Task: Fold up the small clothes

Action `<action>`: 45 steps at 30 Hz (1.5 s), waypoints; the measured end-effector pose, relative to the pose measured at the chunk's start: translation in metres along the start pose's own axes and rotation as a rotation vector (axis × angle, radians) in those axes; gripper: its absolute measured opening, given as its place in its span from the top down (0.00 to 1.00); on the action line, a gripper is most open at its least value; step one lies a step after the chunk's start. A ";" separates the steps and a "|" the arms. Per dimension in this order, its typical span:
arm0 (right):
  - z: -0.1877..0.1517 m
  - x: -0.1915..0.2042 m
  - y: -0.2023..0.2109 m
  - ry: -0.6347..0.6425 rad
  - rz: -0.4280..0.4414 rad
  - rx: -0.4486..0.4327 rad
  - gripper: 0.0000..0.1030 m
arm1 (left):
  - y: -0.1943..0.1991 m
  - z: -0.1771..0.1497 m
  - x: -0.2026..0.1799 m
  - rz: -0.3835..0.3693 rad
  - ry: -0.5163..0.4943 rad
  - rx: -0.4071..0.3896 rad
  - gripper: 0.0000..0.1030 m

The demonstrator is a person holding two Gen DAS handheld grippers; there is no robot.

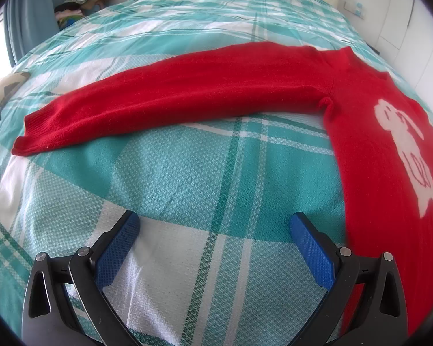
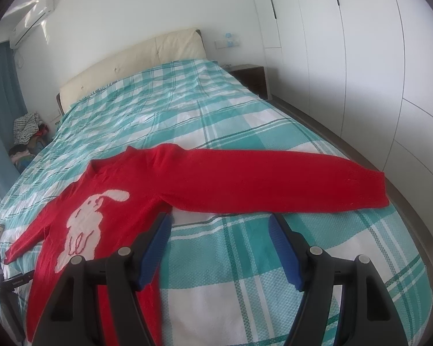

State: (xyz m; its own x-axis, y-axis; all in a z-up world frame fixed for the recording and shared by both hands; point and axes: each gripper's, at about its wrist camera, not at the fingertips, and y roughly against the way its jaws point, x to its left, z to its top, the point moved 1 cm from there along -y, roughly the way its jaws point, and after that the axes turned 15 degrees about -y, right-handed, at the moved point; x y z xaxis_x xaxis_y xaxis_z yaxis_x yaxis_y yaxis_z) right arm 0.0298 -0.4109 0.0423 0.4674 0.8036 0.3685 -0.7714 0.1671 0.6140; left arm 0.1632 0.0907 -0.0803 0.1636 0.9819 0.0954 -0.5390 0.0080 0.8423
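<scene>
Left wrist view: red sweater (image 1: 360, 132) flat on the plaid bedspread (image 1: 187, 173), sleeve toward 10 o'clock. My left gripper (image 1: 215, 227) and right gripper (image 2: 219, 227) gape, empty. Soft, light knit; I judge the cuff (image 1: 31, 138) the best hold.

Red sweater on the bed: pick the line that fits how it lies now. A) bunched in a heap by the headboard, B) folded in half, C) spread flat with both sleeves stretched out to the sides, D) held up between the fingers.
C: the red sweater lies flat on the plaid bedspread, white rabbit facing up, sleeves out to either side, both grippers open and clear of it.
</scene>
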 end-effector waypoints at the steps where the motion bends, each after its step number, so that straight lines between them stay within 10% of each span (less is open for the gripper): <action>1: 0.000 0.000 0.000 -0.003 0.001 -0.001 0.32 | 0.000 0.000 0.000 0.000 0.000 0.000 0.00; 45: 0.000 -0.002 -0.001 -0.024 0.008 0.011 0.32 | 0.000 0.000 0.000 0.001 0.000 0.000 0.00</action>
State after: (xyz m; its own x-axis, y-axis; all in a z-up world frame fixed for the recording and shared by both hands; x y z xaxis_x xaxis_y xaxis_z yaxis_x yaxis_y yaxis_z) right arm 0.0297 -0.4127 0.0412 0.4714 0.7912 0.3896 -0.7704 0.1545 0.6185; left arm 0.1630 0.0906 -0.0804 0.1629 0.9820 0.0956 -0.5392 0.0075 0.8421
